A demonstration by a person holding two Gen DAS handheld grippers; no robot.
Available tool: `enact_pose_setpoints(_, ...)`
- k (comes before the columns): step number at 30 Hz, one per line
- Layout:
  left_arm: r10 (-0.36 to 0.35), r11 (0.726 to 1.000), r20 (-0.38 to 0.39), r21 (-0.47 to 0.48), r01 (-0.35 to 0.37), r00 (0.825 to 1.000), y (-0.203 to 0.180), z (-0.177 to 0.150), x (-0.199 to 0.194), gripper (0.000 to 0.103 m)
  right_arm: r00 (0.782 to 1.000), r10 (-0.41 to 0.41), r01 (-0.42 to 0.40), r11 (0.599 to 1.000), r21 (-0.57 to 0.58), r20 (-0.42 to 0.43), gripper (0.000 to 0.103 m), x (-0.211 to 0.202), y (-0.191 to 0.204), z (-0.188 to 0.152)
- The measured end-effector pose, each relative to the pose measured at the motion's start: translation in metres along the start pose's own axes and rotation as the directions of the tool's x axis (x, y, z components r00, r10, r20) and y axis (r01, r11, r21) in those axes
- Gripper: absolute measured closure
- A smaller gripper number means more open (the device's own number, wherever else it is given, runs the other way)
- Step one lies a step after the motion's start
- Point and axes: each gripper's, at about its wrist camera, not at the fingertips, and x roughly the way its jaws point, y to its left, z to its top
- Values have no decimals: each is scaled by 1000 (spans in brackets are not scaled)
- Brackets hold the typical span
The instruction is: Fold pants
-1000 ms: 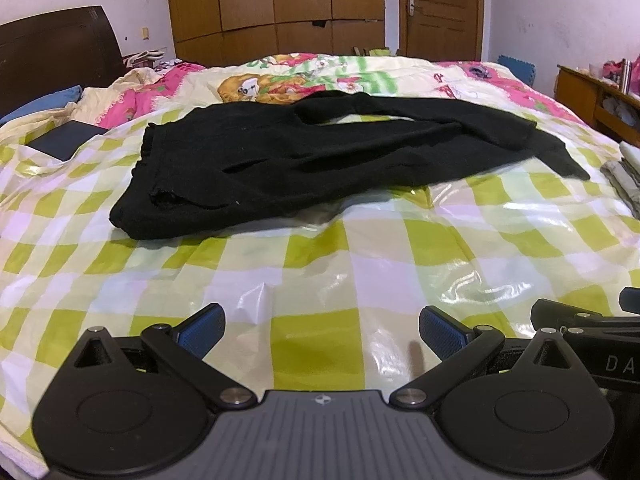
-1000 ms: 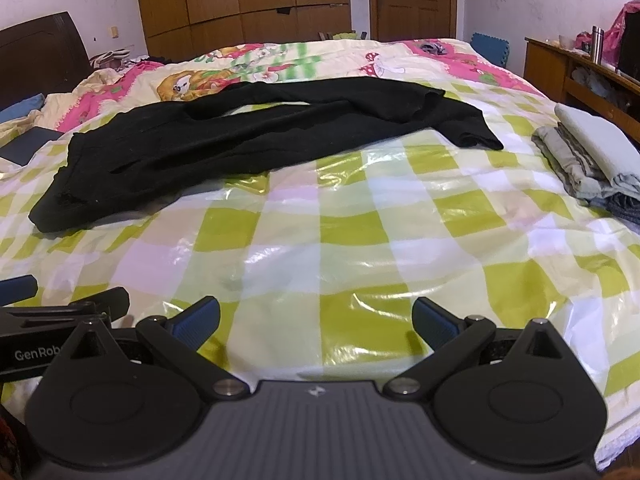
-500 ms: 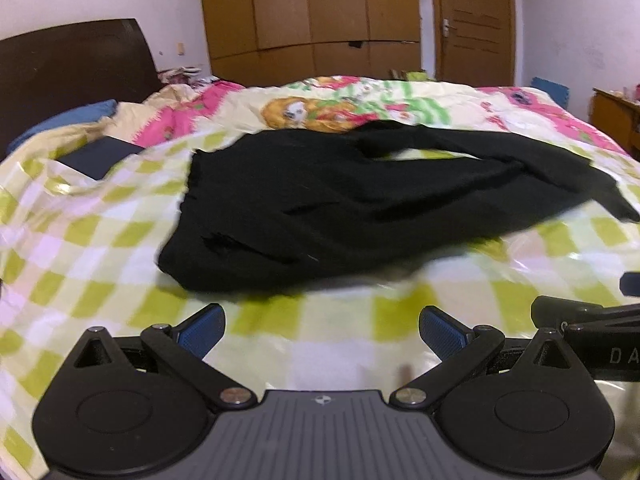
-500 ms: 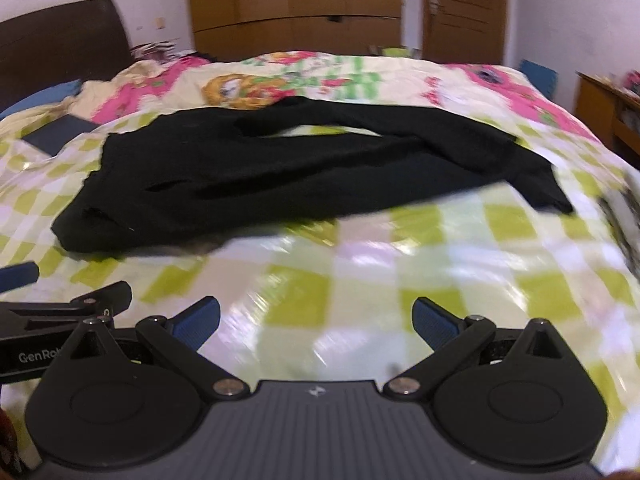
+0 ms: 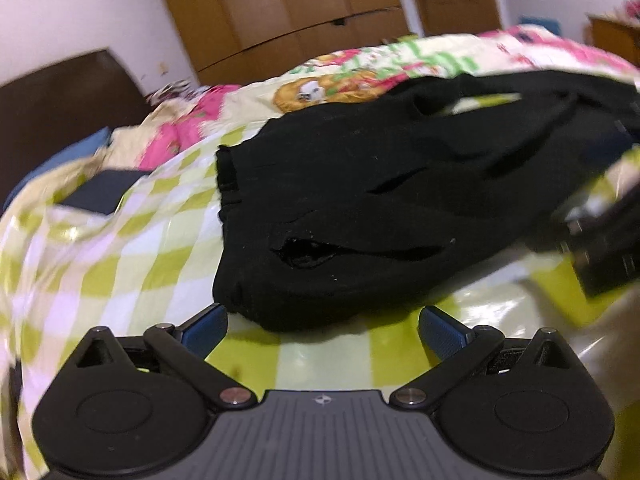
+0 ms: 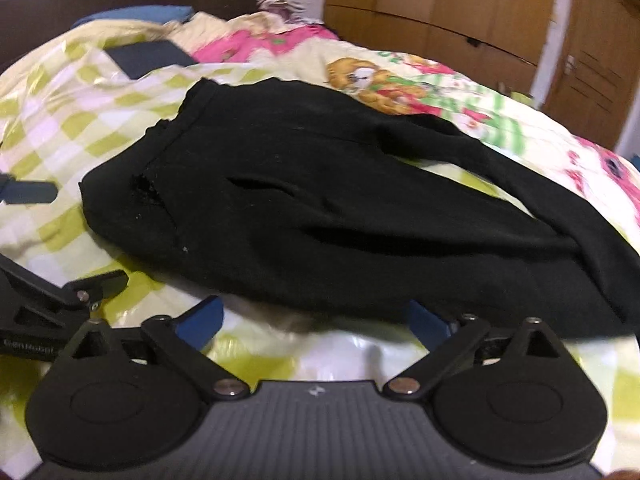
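Black pants (image 5: 384,208) lie unfolded and rumpled on the bed, legs stretching rightward.

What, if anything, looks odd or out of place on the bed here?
The pants lie rumpled rather than flat: the waistband is bunched, with a gaping opening near the waist, whether pocket or tear I cannot tell, and the legs are apart with sheet showing between them. Both grippers, left and right, are open at the near edge.

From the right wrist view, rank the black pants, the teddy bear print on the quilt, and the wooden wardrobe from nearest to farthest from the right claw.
Measured from the right claw:
1. Black pants, just ahead on the checked cover.
2. Teddy bear print, beyond the pants, mid-bed.
3. Wooden wardrobe, against the back wall.
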Motion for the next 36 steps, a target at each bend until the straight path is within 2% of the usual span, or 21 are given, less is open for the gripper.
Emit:
enact_pose_setpoints(5, -30, 996, 7, 90, 29, 1000, 4, 2, 16, 0, 999, 33, -33, 995, -97, -2, 9, 19, 4, 13)
enact_pose_setpoints(10, -52, 983, 25, 176, 46, 998, 9, 2, 20, 3, 997, 71, -73, 968, -238, -16, 9, 31, 10, 14)
enact_pose_setpoints(12, -46, 983, 22, 180, 41, 999, 9, 6, 25, 16, 996, 80, -84, 960, -267, -26, 11, 36, 12, 14)
enact_pose_setpoints(13, -37, 983, 19, 180, 33, 999, 10, 7, 29, 21, 996, 90, -95, 959, -269, -29, 16, 37, 12, 13)
enact_pose_setpoints(15, -20, 984, 20, 176, 17, 1000, 10, 9, 34, 38, 992, 120, -128, 958, -258, -46, 29, 40, 11, 15)
enact_pose_setpoints(16, -18, 984, 20, 175, 14, 1000, 11, 10, 35, 40, 989, 138, -148, 957, -249, -58, 37, 40, 11, 16)
enact_pose_setpoints(17, -20, 985, 23, 173, 16, 1000, 13, 9, 35, 42, 986, 150, -162, 955, -249, -68, 40, 38, 12, 18)
enact_pose_setpoints(20, -46, 987, 30, 157, 41, 998, 23, 6, 31, 45, 986, 152, -166, 936, -310, -72, 36, 27, 18, 17)
enact_pose_setpoints(24, -73, 993, 33, 97, 69, 997, 33, 10, 32, 48, 978, 197, -209, 899, -385, -70, 30, 19, 31, 13)
enact_pose_setpoints(27, -78, 993, 43, 95, 74, 996, 35, 9, 31, 48, 985, 156, -171, 891, -421, -69, 29, 33, 36, 12)
enact_pose_setpoints(28, -81, 992, 45, 97, 76, 996, 36, 8, 30, 48, 988, 143, -156, 894, -419, -63, 31, 36, 35, 14)
enact_pose_setpoints(30, -82, 993, 53, 90, 77, 995, 37, 7, 29, 48, 989, 129, -145, 917, -373, -67, 57, 42, 28, 20)
enact_pose_setpoints(31, -77, 993, 56, 96, 72, 995, 35, 7, 30, 48, 987, 136, -158, 930, -332, -88, 77, 44, 23, 23)
enact_pose_setpoints(33, -44, 990, 62, 135, 36, 997, 27, 6, 34, 48, 985, 134, -159, 953, -258, -112, 81, 47, 17, 28)
enact_pose_setpoints(36, 14, 980, 77, 196, -29, 997, 17, 2, 39, 50, 985, 112, -141, 961, -239, -130, 84, 46, 25, 31)
